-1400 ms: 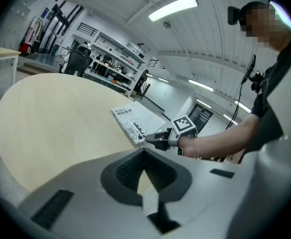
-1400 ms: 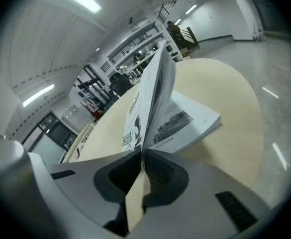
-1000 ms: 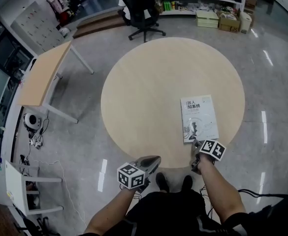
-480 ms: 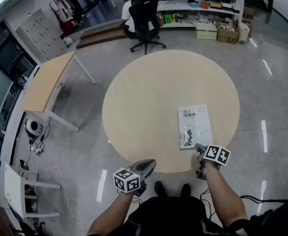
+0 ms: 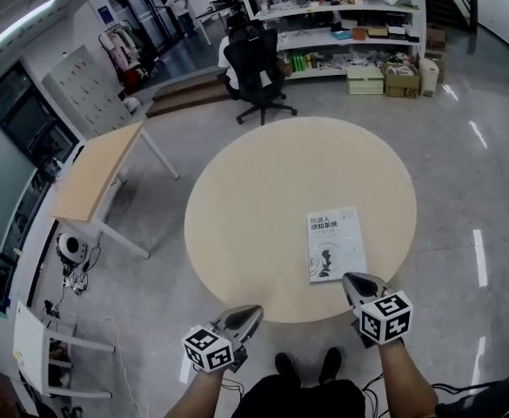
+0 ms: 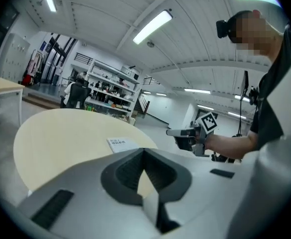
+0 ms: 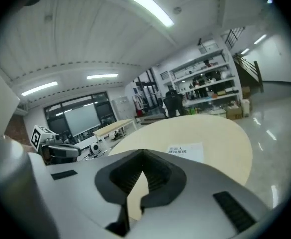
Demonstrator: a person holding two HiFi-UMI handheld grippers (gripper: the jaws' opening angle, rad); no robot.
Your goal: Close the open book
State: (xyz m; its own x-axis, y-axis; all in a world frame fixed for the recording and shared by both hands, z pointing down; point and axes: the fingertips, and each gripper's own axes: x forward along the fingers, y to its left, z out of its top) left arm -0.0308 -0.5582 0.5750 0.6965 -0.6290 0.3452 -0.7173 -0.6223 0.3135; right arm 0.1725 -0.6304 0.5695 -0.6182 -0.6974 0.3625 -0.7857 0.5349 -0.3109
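Round table (image 5: pixel 237 207) | book (image 5: pixel 334 244) closed, flat | shoes (image 5: pixel 285 363) show in head view only

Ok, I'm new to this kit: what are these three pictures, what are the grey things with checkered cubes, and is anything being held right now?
There is no robot arm here. A person holds a two-jaw tool in each hand, and the marker cubes are parts of those tools. The head view comes from a camera on the person's head, looking steeply down. It shows the left gripper at the left and the right gripper at the right, both by the near edge of the round table. The other two pictures come from cameras riding on each gripper, looking along its jaws. On the table lies one book, flat and already closed, cover up. Both grippers are shut and empty. The right one's jaws have just closed, with nothing between them.
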